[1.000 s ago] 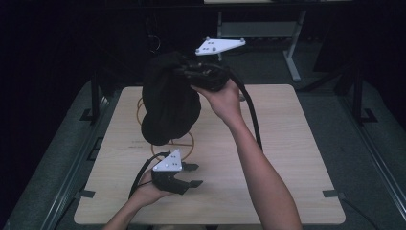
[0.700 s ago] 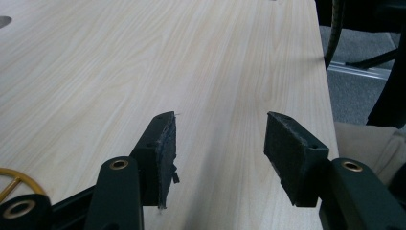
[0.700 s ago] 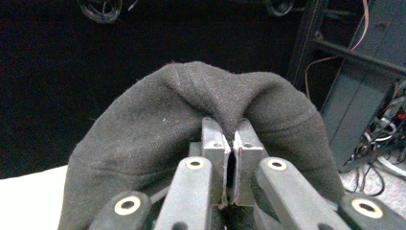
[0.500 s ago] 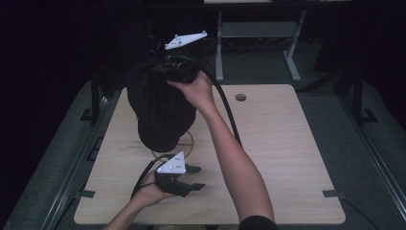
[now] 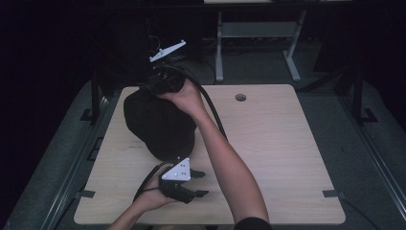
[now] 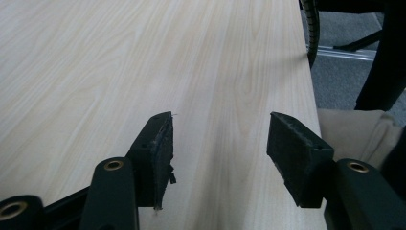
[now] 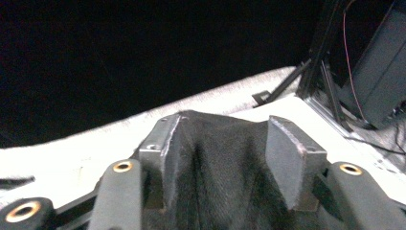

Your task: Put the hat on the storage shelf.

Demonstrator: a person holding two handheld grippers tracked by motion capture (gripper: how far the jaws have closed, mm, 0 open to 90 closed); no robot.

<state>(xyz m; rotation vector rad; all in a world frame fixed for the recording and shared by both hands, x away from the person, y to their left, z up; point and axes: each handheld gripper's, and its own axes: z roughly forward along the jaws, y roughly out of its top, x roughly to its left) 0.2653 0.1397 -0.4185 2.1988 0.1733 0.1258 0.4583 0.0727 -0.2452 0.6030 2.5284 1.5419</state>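
Observation:
A black fabric bundle (image 5: 158, 124), shaped like a cap, lies on the left half of the light wooden table (image 5: 277, 143). My right gripper (image 5: 152, 88) is at the bundle's far edge, its hand resting on the cloth. In the right gripper view its jaws have just been opening: the right gripper (image 7: 220, 139) stands open with a ridge of the black fabric (image 7: 215, 191) loose between the pads. My left gripper (image 5: 203, 184) rests near the table's front edge, just in front of the bundle. In its own view the left gripper (image 6: 218, 143) is open over bare wood (image 6: 95, 72), its jaws having widened slightly.
A round cable hole (image 5: 241, 97) sits in the table's far middle. A grey metal stand (image 5: 220, 48) is on the dark floor behind the table. Beige cloth (image 6: 354, 134) lies past the table's front edge.
My right hand carried the raised black bundle left and down onto the table, and its jaws opened. The left gripper stayed in place.

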